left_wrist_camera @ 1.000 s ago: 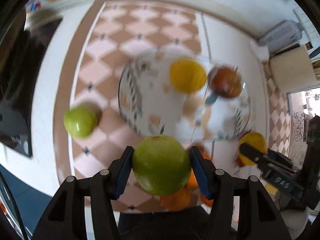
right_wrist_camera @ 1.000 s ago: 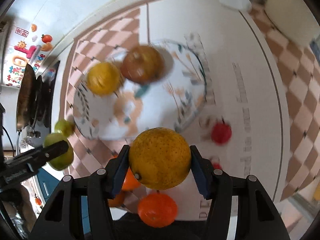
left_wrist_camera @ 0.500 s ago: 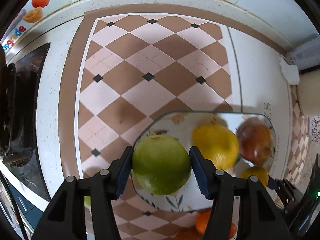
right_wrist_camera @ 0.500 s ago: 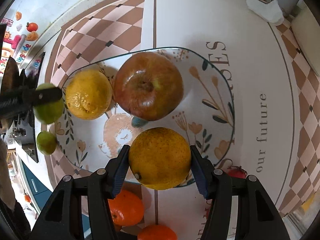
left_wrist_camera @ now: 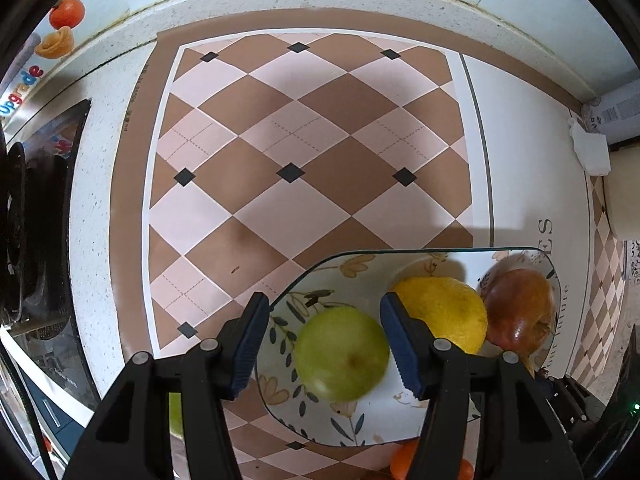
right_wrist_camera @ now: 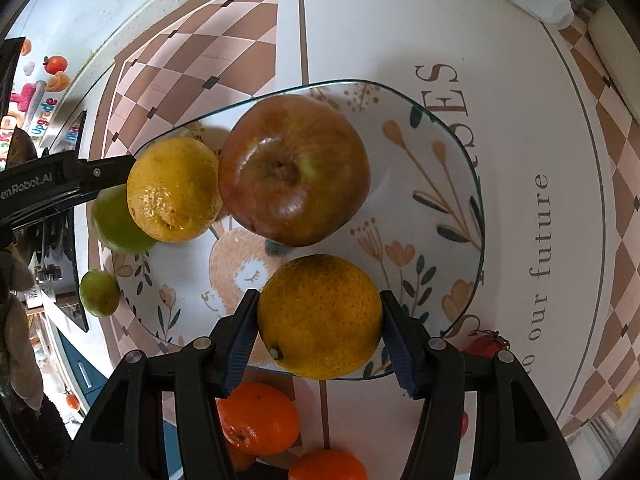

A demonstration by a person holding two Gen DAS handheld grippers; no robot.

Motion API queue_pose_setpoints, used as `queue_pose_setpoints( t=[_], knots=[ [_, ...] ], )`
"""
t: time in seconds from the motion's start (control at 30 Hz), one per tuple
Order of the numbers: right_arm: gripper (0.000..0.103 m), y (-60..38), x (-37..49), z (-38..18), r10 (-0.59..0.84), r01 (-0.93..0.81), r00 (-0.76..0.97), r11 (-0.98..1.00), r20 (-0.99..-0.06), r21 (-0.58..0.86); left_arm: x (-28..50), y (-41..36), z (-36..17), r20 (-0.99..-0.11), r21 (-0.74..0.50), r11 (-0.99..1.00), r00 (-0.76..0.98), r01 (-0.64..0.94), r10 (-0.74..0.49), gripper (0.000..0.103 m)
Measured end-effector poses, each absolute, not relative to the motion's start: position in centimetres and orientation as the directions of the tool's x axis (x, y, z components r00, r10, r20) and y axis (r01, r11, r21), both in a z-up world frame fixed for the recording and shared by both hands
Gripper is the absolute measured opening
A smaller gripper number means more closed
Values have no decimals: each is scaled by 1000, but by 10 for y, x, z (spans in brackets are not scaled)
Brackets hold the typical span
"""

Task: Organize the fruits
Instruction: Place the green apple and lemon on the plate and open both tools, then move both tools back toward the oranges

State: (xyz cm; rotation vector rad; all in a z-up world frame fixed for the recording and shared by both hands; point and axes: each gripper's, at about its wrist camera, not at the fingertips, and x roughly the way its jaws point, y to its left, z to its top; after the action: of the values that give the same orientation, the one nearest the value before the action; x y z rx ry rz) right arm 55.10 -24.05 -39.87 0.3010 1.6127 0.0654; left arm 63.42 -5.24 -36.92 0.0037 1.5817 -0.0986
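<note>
A floral plate [left_wrist_camera: 352, 268] [right_wrist_camera: 448, 152] holds a lemon [left_wrist_camera: 444, 312] [right_wrist_camera: 172, 188] and a red apple [left_wrist_camera: 520, 312] [right_wrist_camera: 292, 168]. My left gripper [left_wrist_camera: 322, 344] is open; a green apple [left_wrist_camera: 342, 354] [right_wrist_camera: 116, 220] lies blurred on the plate below its spread fingers. My right gripper [right_wrist_camera: 320, 336] is shut on a yellow-orange citrus fruit [right_wrist_camera: 320, 316] just over the plate's near edge.
A small green fruit [right_wrist_camera: 98, 292] lies left of the plate. Tangerines [right_wrist_camera: 258, 418] [left_wrist_camera: 404, 458] and a small red fruit [right_wrist_camera: 482, 344] lie near its front edge. A stove [left_wrist_camera: 24, 216] stands at the left; a white bottle [left_wrist_camera: 592, 148] at the back right.
My left gripper opened and the green apple dropped onto the plate. My right gripper lowered the citrus fruit closer to the plate and still holds it.
</note>
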Motion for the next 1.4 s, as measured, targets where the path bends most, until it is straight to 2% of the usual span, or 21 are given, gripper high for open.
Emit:
queue_pose_setpoints(
  t=[0.1,0.27,0.33,0.43,0.5,0.9,1.4],
  knots=[
    [86,-244,550,-389,227,154,-16,963,-974,222,634,-46,-362,-998,-56,997,5,54,-56,57],
    [90,-247,544,-367,190,149,22,970,-982,191,614,-43,-335,-995,-59,997,77,57,-64,57],
    [90,-247,539,-359,177,152,33,972,-984,180,603,-43,-328,-994,-52,996,95,67,-59,61],
    [90,-248,529,-346,144,148,49,977,-988,150,586,-43,-320,-993,-42,996,108,83,-51,80],
    [90,-249,522,-335,140,148,63,978,-988,148,571,-45,-314,-992,-39,995,119,90,-50,86],
    [90,-244,464,-251,103,139,225,981,-969,136,496,-39,-239,-958,-57,992,273,115,-87,86],
    [90,-224,386,-162,45,108,349,990,-936,87,415,-26,-177,-927,-79,986,352,147,-127,86]
  ],
)
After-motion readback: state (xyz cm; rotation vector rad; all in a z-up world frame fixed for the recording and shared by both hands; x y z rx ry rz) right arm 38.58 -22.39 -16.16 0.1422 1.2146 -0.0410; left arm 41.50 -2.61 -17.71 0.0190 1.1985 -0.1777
